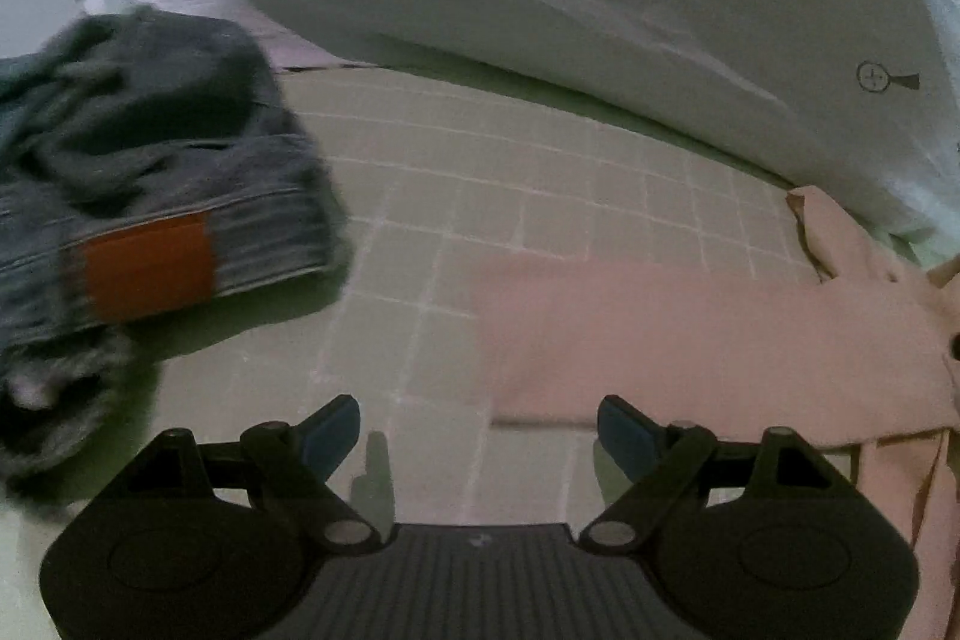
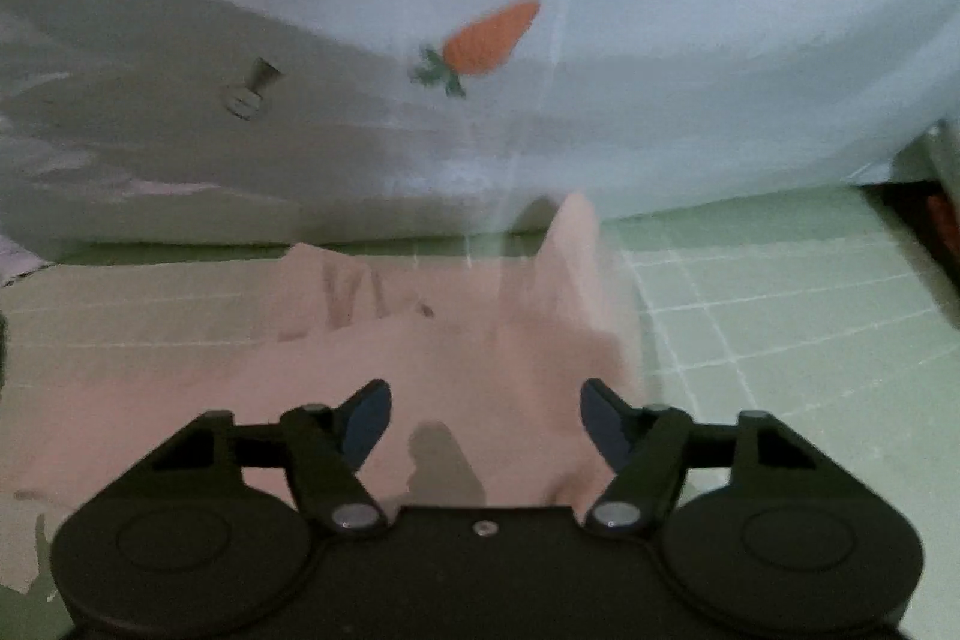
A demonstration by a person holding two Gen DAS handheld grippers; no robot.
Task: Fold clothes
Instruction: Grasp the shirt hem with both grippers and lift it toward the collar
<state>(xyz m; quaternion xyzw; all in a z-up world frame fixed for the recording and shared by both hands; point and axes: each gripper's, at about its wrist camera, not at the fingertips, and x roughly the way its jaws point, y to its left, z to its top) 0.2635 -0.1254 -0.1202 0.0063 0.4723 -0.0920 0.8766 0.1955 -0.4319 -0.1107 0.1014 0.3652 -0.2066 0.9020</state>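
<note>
soft matt pink cloth garment, coarse denim jeans (orange patch), gridded matt mat.

Pale bedding with carrot print behind gridded green mat.

Both pictures are dim and soft, with a green-grey tint; the corners go black and straight lines bend near the edges. The jeans and the carrot print are smeared by blur; each claw throws a small shadow just ahead.
</note>
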